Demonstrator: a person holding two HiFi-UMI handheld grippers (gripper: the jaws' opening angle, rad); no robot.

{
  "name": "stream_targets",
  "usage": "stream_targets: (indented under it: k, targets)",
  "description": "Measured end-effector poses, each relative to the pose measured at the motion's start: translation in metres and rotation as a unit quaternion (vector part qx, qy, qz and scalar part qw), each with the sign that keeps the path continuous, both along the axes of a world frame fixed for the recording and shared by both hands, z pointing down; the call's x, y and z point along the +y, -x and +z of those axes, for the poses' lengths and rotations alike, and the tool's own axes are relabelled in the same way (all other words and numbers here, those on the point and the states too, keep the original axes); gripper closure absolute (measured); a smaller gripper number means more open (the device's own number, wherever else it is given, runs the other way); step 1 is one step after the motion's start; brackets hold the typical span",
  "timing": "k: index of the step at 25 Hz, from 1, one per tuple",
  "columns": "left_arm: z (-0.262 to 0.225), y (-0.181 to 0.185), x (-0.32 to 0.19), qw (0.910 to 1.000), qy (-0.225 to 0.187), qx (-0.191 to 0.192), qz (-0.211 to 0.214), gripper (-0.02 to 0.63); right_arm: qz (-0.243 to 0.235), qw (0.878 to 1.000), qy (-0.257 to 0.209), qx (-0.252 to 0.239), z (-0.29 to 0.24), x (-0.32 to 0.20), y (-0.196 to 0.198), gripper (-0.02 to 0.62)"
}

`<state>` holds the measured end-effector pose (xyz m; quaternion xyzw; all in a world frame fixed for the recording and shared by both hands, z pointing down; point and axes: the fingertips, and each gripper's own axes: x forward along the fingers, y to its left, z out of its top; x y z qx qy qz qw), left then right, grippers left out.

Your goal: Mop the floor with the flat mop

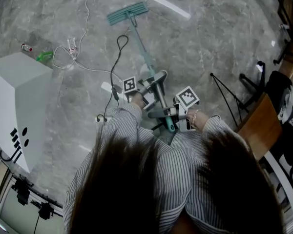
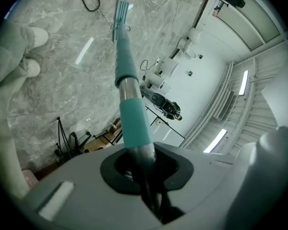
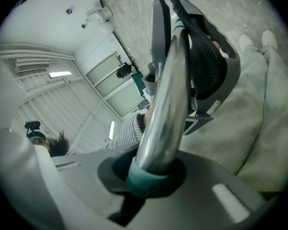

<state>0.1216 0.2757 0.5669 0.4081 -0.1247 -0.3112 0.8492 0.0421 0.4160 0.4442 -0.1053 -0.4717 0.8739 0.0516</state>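
Mopping stroke in hand: flat mop head down on marble floor, far centre. left gripper and right gripper both clenched on mop handle. Next, by judgement: draw head nearward, kept flat.

No readable text anywhere — only patterned square markers.

Cool, even indoor light fills all three views, and shadows are soft and faint. Strip lights show bright in the left gripper view, and one glares as a white streak on the glossy floor. The steel of the mop handle shines in the right gripper view. Fisheye bending curves the edges, the corners go black, and the nearest parts at the bottom of both gripper views blur.
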Motion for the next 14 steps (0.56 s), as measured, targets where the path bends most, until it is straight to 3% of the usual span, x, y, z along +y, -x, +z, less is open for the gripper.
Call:
stream_targets:
  k: [14]
  targets:
    - [-0.004, 0.013, 0.004, 0.9998, -0.001, 0.005, 0.018, 0.568, -0.007, 1.0, 0.008, 0.001, -0.005, 0.005, 0.019, 0.592]
